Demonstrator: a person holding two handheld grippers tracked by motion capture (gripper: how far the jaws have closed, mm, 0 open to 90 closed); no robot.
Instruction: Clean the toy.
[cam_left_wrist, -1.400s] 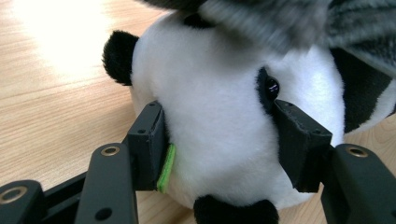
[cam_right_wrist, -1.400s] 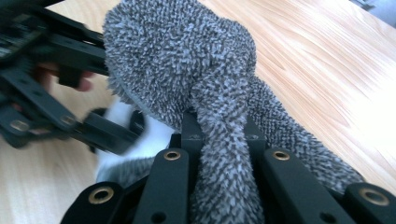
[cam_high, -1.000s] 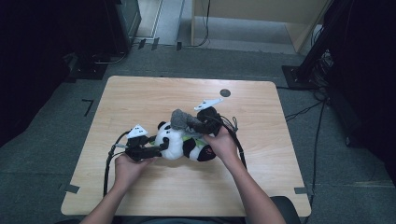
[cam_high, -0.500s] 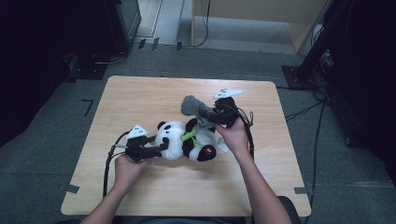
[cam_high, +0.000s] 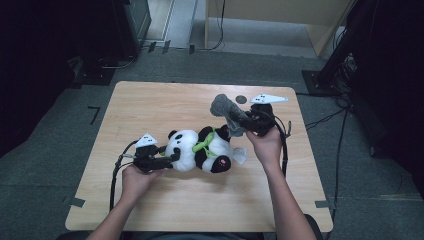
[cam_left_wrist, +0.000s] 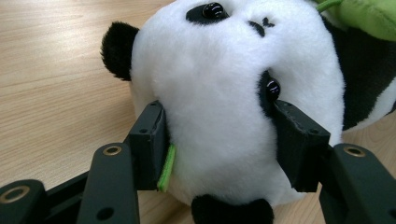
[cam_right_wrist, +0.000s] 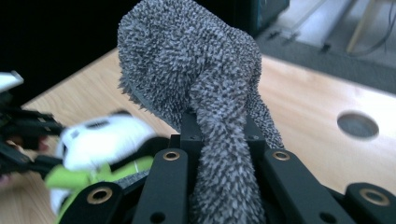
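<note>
A black-and-white plush panda (cam_high: 200, 150) with a green scarf lies on its side in the middle of the wooden table (cam_high: 150, 105). My left gripper (cam_high: 172, 159) is shut on the panda's white head (cam_left_wrist: 224, 102), one pad (cam_left_wrist: 149, 144) on each side of it. Above and to the right of the panda, my right gripper (cam_high: 240, 122) is shut on a fuzzy grey cloth (cam_high: 225, 110). The grey cloth (cam_right_wrist: 196, 84) bunches up over the jaws and hangs down between them, clear of the table.
A round hole (cam_high: 241, 99) sits in the table top near its far edge, just behind the right gripper. A small white scrap (cam_high: 240, 156) lies by the panda's feet. Black equipment and cables stand on the floor around the table.
My right gripper has pulled the grey cloth off the panda, moving up and toward the table's far right. The left gripper stays shut on the panda's head.
</note>
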